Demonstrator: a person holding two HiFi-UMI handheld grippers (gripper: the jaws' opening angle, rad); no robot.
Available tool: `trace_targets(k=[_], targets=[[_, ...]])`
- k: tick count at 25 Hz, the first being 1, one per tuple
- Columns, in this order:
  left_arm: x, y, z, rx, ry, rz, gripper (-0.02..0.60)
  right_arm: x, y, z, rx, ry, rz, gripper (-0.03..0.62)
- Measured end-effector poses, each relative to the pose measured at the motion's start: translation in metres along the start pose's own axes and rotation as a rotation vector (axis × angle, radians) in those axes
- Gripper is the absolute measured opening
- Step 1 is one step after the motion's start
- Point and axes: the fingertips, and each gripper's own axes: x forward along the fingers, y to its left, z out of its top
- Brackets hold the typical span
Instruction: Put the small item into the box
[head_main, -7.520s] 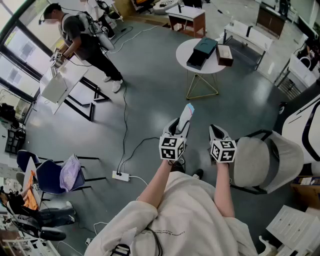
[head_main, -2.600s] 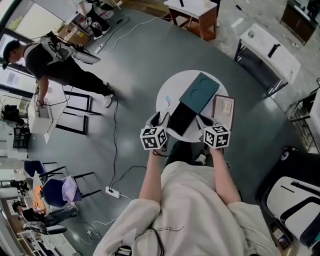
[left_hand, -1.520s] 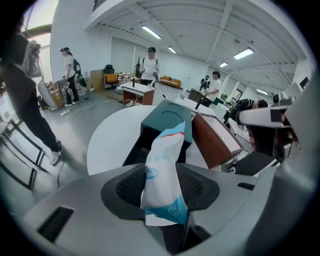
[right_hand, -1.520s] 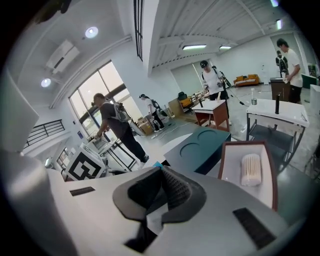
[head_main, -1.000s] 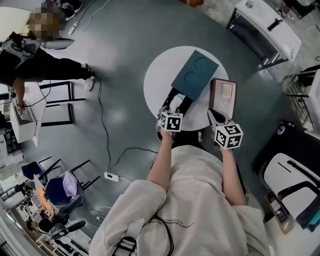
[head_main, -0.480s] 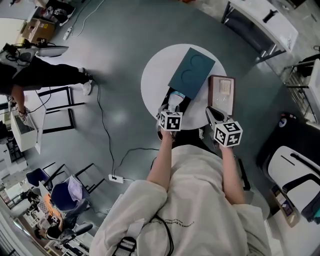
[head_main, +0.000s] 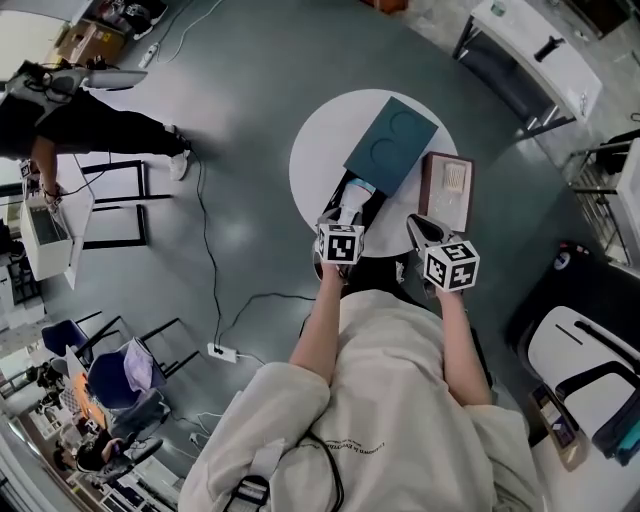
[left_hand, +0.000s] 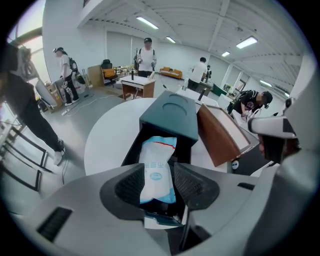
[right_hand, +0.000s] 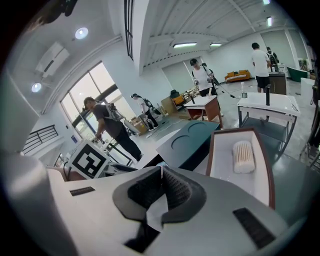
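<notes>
Left tool: pads pinch the packet from both sides. The packet's near end is hidden behind the pads, and its print is too blurred to read. Its far end lies over the open box, pointing toward the lid. Cannot tell whether the packet touches the box floor. The lid covers the far part of the box, so the inside there is unseen. In the head view the left tool and its marker cube hide most of the packet; only a pale strip shows.

Right tool: pads pressed together, nothing between them. It is held at the bench's near edge, just beside the tray. The tool body cuts off the tray's near corner in the right gripper view. The tray holds a white ribbed bundle; what it is cannot be made out.

Bench: round, white. It carries the box, lid and tray, with the tray to the right of the lid. Whether lid and tray touch, cannot tell.

Room: grey glossy floor with a power strip on it. A person stands at a second bench to the left. More people and furniture stand farther off, too small to detail. Strip lights on the ceiling, large windows.
</notes>
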Motion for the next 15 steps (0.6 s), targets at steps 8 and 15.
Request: trace_targets(k=[8,15], targets=[[-0.054,-0.001,0.005,-0.045,-0.138,-0.028,0.190,0.006,0.034,-0.005,-0.066,0.025,0.073,0.037],[-0.090,0.003,-0.006,-0.137,-0.239,-0.037,0.190,0.002,0.061,-0.017,-0.130,0.048,0.123,0.035]])
